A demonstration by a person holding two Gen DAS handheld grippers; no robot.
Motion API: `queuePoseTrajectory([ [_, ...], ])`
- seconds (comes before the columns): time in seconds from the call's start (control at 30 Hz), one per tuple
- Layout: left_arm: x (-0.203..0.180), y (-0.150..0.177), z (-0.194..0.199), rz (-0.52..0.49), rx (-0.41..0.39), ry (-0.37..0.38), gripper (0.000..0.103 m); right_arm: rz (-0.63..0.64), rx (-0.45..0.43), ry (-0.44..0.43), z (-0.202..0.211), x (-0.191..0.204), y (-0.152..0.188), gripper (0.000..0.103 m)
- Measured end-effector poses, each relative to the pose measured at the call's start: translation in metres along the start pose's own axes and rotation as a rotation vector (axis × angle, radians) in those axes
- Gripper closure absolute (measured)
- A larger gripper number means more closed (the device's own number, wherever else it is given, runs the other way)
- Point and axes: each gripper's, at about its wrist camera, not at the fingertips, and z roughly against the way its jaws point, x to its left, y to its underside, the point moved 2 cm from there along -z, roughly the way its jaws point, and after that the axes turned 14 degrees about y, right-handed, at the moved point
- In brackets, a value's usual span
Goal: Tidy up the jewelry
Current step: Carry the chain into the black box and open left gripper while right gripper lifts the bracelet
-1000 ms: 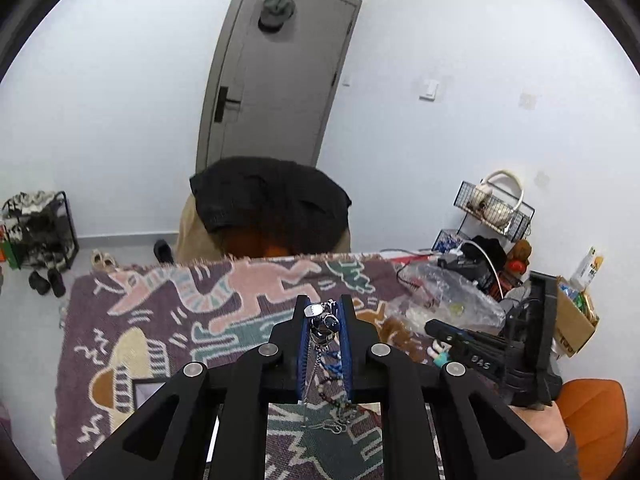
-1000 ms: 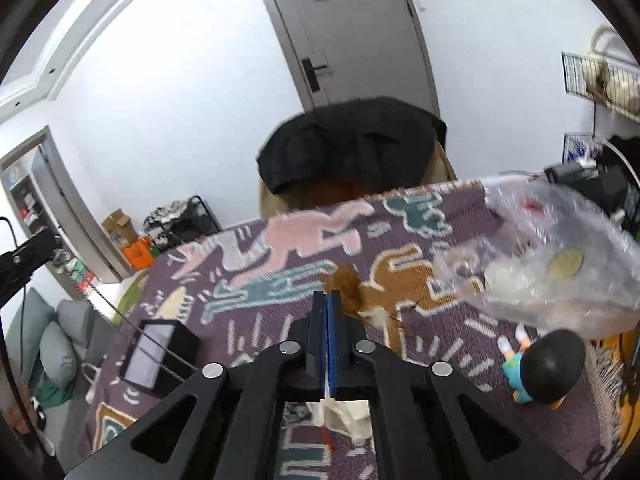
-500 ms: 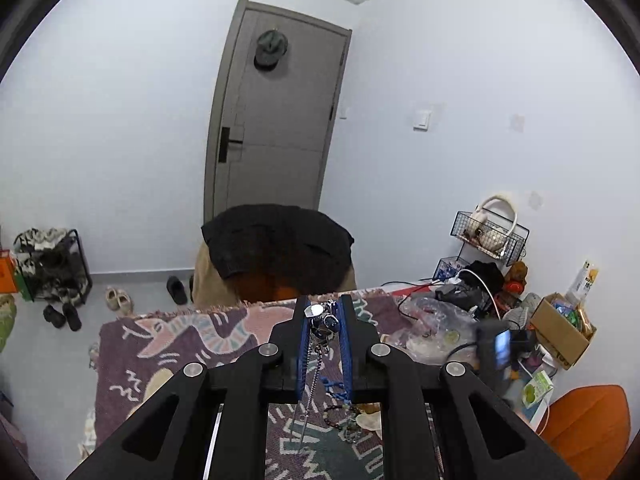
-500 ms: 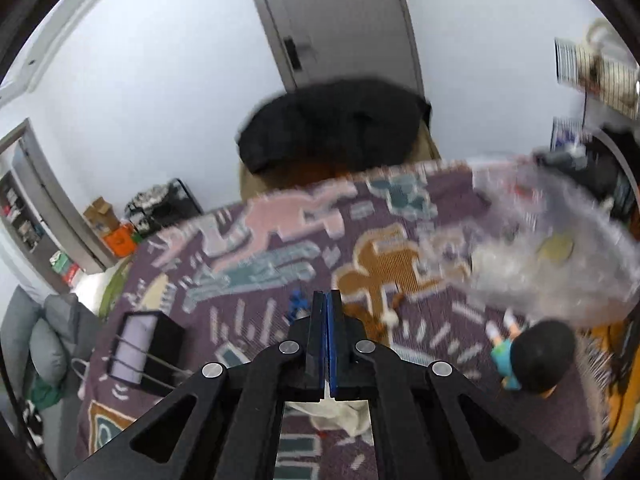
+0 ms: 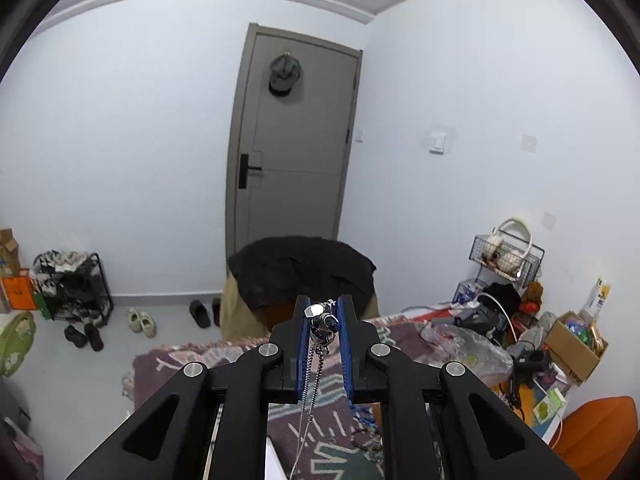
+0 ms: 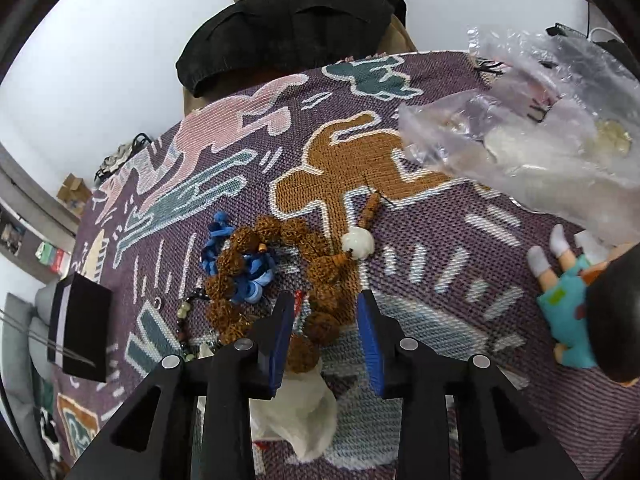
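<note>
My left gripper (image 5: 323, 312) is shut on a silver pendant necklace (image 5: 323, 320); it is raised high above the table and the chain (image 5: 310, 392) hangs down from it. My right gripper (image 6: 326, 316) is open, low over the patterned cloth (image 6: 360, 152), with its jaws on either side of a brown rough-bead bracelet (image 6: 316, 276). A white bead (image 6: 357, 243) sits on that bracelet. A blue bead string (image 6: 250, 280) lies tangled among the brown beads. A dark bead bracelet (image 6: 186, 316) lies to the left.
A black box (image 6: 78, 330) stands at the left of the cloth. A crumpled clear plastic bag (image 6: 528, 148) lies at the right, with a doll (image 6: 576, 320) in front of it. A white bag (image 6: 304, 416) sits under my right gripper. A chair with a black jacket (image 6: 296, 28) is behind the table.
My left gripper rose higher with the necklace. My right gripper opened and came down over the brown bead bracelet.
</note>
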Motion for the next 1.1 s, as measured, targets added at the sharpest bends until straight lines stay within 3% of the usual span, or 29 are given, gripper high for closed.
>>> queuePoseTrajectory([
  [0.13, -0.002, -0.016, 0.006, -0.023, -0.02, -0.022, 0.089, 0.017, 0.009, -0.008, -0.008, 0.004, -0.001, 0.071],
  [0.17, -0.003, -0.02, 0.008, -0.033, -0.024, -0.031, 0.089, 0.027, 0.017, 0.002, -0.011, 0.006, -0.001, 0.08],
  [0.2, -0.003, -0.023, 0.009, -0.039, -0.025, -0.038, 0.089, 0.041, 0.001, 0.031, -0.011, 0.006, -0.001, 0.082],
  [0.3, -0.002, -0.03, 0.012, -0.053, -0.031, -0.063, 0.089, 0.033, -0.007, 0.022, -0.008, 0.004, -0.002, 0.083],
  [0.53, 0.008, -0.026, 0.011, -0.048, -0.026, -0.092, 0.089, 0.004, -0.124, -0.015, 0.029, -0.008, -0.009, 0.083],
  [0.87, 0.043, 0.026, -0.022, 0.011, 0.065, -0.115, 0.089, 0.048, -0.303, -0.037, 0.105, 0.01, -0.028, 0.083],
  [1.1, 0.074, 0.072, -0.043, 0.107, 0.135, -0.092, 0.089, 0.092, -0.368, -0.07, 0.141, 0.029, -0.032, 0.083],
])
